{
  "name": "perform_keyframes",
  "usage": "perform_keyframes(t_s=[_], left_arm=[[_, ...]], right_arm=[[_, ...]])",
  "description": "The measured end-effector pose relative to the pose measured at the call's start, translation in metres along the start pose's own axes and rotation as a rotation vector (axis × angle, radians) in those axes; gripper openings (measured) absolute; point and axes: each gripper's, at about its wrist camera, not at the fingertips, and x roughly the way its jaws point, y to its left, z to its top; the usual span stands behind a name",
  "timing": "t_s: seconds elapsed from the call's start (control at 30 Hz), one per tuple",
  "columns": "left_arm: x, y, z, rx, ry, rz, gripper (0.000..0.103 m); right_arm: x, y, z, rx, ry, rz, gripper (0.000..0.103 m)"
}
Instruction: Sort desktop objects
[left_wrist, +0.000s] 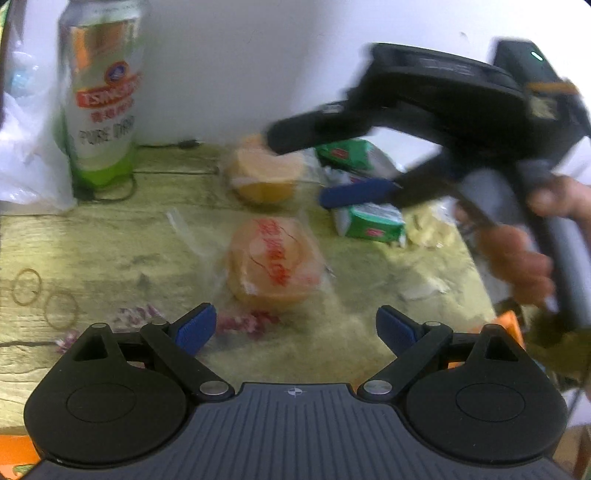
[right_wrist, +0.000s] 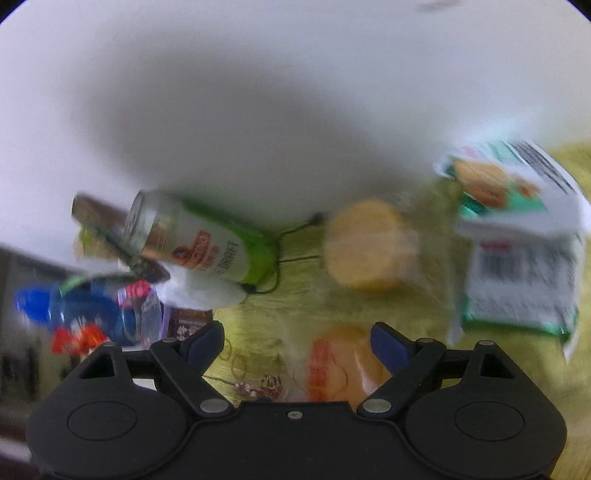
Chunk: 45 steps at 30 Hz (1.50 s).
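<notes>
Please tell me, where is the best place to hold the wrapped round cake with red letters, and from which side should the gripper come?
Probably from above, jaws astride the wrapped cake and closing on its rounded sides. It lies flat on the table, so its top offers no hold. The open left gripper is nearest. The loose wrapper edges would likely slip.

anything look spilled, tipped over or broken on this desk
Nothing looks spilled or broken. The beer can stands upright by the wall; its tilt in the right wrist view is just the camera's roll. Two rubber bands lie loose near the wrapped pastry.
</notes>
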Motion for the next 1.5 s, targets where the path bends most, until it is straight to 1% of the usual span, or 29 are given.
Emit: perform_keyframes(t_s=[0.1,0.23,0.37,0.47,0.6,0.83,1.0,1.07,1.13,1.23,1.37,1.5], left_arm=[[0.004,-0.004,0.0,0.013,0.017,-0.028,0.094],[0.011,-0.009,0.002,0.02,0.028,-0.038,0.094],[0.022,-0.009,0.004,0.02,0.046,-0.014,0.094],[0.027,-0.008,0.007,0.023,0.046,0.013,0.094],[0.029,-0.007,0.011,0.018,0.037,0.03,0.094],[0.03,-0.006,0.01,0.016,0.007,0.07,0.094],[0.027,-0.004,0.01,0.001,-0.019,0.096,0.095],[0.025,-0.003,0.011,-0.005,-0.029,0.107,0.095],[0.022,-0.001,0.011,-0.011,-0.04,0.118,0.095],[0.015,0.001,0.013,-0.015,-0.059,0.123,0.095],[0.001,0.0,0.013,-0.004,-0.072,0.132,0.095],[-0.014,0.002,0.008,-0.008,-0.066,0.129,0.095]], right_arm=[[0.012,0.008,0.005,-0.071,0.025,-0.018,0.087],[0.02,0.01,0.006,-0.106,0.049,-0.024,0.087],[0.03,0.007,0.006,-0.106,0.075,-0.028,0.087],[0.034,0.004,0.006,-0.091,0.097,-0.032,0.087],[0.033,-0.003,0.005,-0.049,0.125,-0.024,0.087],[0.027,-0.02,-0.001,0.083,0.164,0.043,0.088],[0.027,-0.028,-0.01,0.178,0.203,0.102,0.088],[0.028,-0.03,-0.013,0.214,0.225,0.135,0.09],[0.031,-0.031,-0.017,0.254,0.249,0.169,0.09],[0.033,-0.031,-0.021,0.292,0.273,0.202,0.09],[0.023,-0.027,-0.018,0.282,0.251,0.206,0.09],[0.015,-0.024,-0.013,0.26,0.219,0.187,0.091]])
